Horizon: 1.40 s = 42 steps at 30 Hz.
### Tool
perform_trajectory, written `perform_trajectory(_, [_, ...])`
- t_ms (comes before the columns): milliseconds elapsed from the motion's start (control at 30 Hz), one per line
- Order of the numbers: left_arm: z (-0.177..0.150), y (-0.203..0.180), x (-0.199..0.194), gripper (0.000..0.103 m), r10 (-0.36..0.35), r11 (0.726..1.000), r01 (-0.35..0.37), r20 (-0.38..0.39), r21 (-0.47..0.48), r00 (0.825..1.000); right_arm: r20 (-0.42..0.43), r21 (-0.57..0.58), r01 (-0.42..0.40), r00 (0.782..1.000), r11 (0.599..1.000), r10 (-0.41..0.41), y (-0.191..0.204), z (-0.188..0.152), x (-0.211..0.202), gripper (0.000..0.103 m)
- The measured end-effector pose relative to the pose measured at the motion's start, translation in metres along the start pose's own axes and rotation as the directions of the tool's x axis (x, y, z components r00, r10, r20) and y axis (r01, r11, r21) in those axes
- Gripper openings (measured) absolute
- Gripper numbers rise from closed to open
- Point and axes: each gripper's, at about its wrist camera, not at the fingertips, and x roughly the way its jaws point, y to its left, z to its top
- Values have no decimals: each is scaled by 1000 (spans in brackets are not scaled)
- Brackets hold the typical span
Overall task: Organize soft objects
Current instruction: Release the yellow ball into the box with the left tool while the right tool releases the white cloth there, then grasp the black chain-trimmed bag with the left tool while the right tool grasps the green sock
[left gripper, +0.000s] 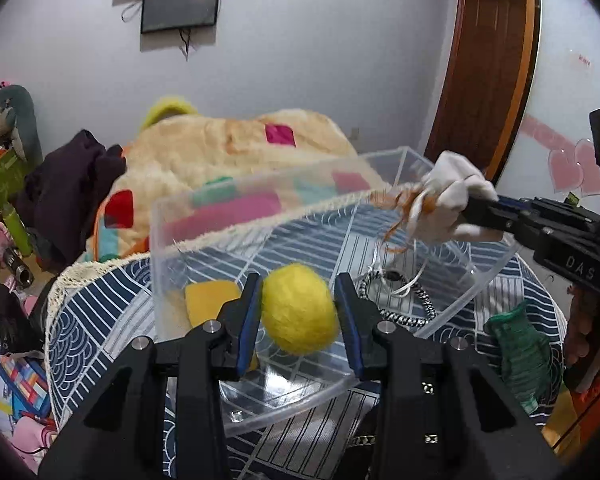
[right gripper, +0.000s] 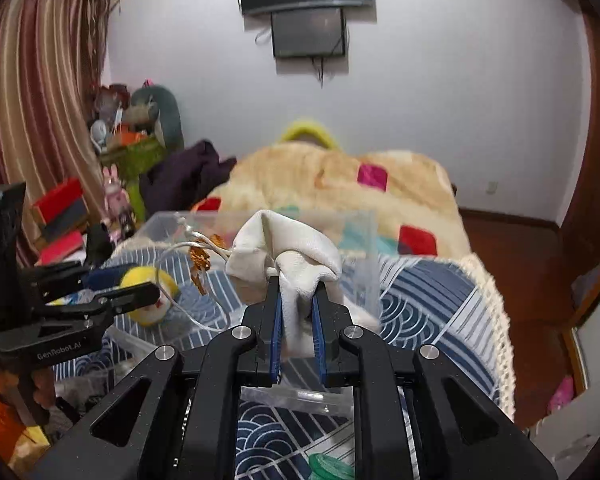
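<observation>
The left finger (left gripper: 246, 312) hides part of the yellow sponge (left gripper: 210, 300) in the clear box (left gripper: 260, 196). Whether the fingers touch the yellow ball (left gripper: 300, 308) is unclear. The white pouch (right gripper: 288, 252) covers the box wall behind it, and its lower end vanishes between the right gripper (right gripper: 297, 320) pads. The green cloth (right gripper: 330, 468) is cut off by the picture's edge.

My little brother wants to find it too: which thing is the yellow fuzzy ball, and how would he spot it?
Look at the clear plastic box on the blue-and-white patterned cloth. Over its near side, the left gripper has the yellow ball between its fingers. It is round and woolly, unlike the flat yellow sponge just left of it or the white pouch in the right gripper.
</observation>
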Motion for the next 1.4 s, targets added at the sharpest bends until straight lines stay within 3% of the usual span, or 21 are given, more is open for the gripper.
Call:
perform_trajectory(200, [0, 6, 6, 38, 0, 999, -1, -33, -35, 999, -56, -31, 5, 998, 1000, -6, 5, -5, 8, 14])
perform_trajectory(267, [0, 8, 5, 47, -2, 999, 0, -33, -44, 999, -65, -26, 2, 998, 1000, -3, 4, -6, 8, 19])
perform_trajectory(433, [-1, 5, -14, 59, 9, 999, -8, 9, -45, 1000, -22, -1, -9, 1000, 1000, 9, 1, -3, -5, 52])
perform_trajectory(600, [2, 1, -44, 68, 7, 999, -4, 70, -40, 998, 37, -12, 5, 999, 1000, -4, 2, 5, -29, 53])
perform_trajectory(733, [1, -3, -72, 76, 14, 1000, -11, 119, -24, 993, 95, -31, 32, 995, 999, -29, 6, 6, -51, 73])
perform_trajectory(800, [-1, -7, -83, 79, 22, 1000, -21, 134, -10, 991, 117, -39, 38, 993, 999, -33, 9, 5, -61, 75])
perform_trajectory(867, [-6, -12, -94, 92, 36, 999, -36, 147, 1, 989, 131, -40, 40, 991, 998, -34, 10, 3, -69, 78])
perform_trajectory(933, [-12, -15, -102, 97, 41, 999, -42, 156, 2, 987, 143, -38, 41, 989, 998, -35, 12, -1, -77, 84])
perform_trajectory(1133, [-35, -29, -106, 100, 22, 1000, -21, 130, -9, 991, 118, -56, 66, 991, 996, -59, 14, -23, -81, 85])
perform_trajectory(1400, [-71, -48, -74, 100, -49, 998, 49, 13, -31, 999, -32, -30, 85, 996, 996, -86, 5, -74, -63, 85])
